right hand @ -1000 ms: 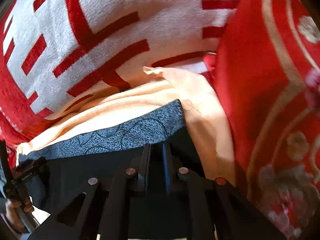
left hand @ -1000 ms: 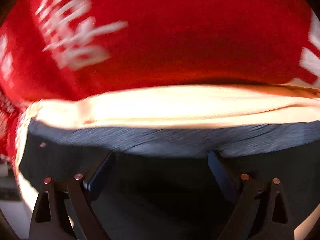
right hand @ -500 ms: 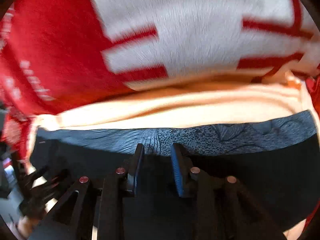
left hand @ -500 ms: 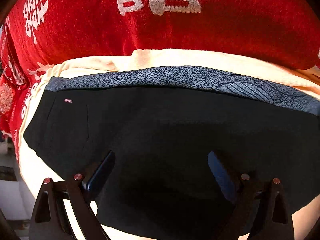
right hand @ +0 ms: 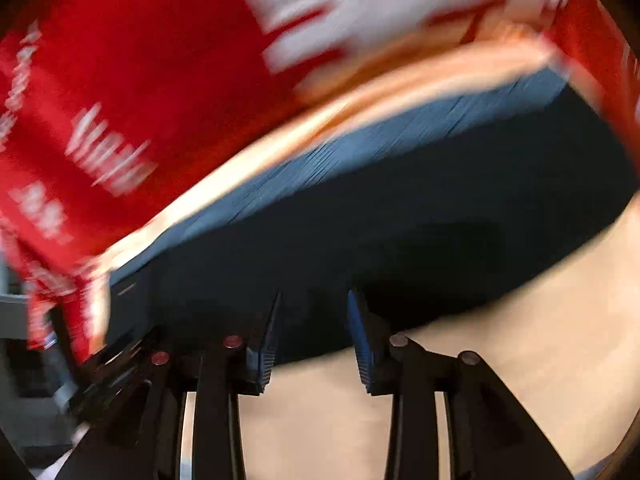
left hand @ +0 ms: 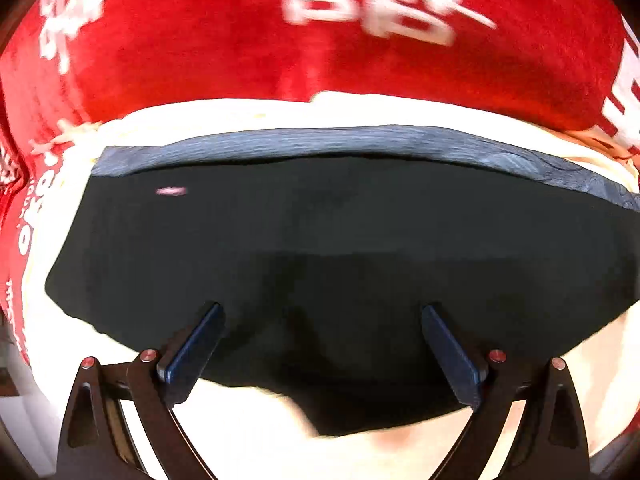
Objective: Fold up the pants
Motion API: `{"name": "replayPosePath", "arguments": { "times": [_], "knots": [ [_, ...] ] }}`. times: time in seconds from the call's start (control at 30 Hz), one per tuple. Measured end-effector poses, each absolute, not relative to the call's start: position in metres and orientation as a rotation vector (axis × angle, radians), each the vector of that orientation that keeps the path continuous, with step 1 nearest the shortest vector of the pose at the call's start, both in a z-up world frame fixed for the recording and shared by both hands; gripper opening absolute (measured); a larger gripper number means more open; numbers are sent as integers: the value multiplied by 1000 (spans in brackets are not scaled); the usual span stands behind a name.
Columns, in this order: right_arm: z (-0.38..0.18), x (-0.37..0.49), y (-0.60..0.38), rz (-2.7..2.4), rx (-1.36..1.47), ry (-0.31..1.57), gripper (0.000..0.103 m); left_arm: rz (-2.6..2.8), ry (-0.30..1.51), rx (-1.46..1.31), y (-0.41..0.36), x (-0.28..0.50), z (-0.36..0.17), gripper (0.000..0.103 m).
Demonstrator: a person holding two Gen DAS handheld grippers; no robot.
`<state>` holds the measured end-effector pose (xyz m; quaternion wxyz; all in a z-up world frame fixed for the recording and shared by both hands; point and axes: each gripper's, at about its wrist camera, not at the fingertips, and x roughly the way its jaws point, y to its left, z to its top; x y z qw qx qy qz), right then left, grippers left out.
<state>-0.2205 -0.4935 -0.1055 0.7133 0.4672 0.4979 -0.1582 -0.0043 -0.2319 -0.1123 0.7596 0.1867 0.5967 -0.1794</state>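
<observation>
Both claws have drawn back off the folded pants (left hand: 340,248), left claw (left hand: 322,344) wide and empty, right claw (right hand: 312,336) just opening, empty; slack fold may spring loose.

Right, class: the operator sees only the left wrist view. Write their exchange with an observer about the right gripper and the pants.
Operator: Is the right gripper holding the pants?
Observer: No. The right gripper is open; its jaws have just been opening, with nothing between them.
Operator: What lies under it?
Observer: The near edge of the pants, with bare cream sheet on the camera's side of it.
</observation>
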Motion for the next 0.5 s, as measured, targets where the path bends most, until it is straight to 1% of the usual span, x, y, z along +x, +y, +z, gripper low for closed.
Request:
{"name": "replayPosePath", "arguments": {
  "times": [0.13,0.23,0.37,0.5],
  "knots": [
    [-122,-190,-398,-159,1158,1095,37,-333,1324,353,-188,17,-104,99],
    [-139,-159,-349,-92,1204,1111,37,-297,1318,360,-161,37,-104,99],
    [-159,-129,-321,-55,1228,1151,37,-302,1331,369,-140,47,-114,99],
    [-179,-114,-313,-63,1239,1177,37,-328,1339,365,-134,50,-128,99]
  ]
}}
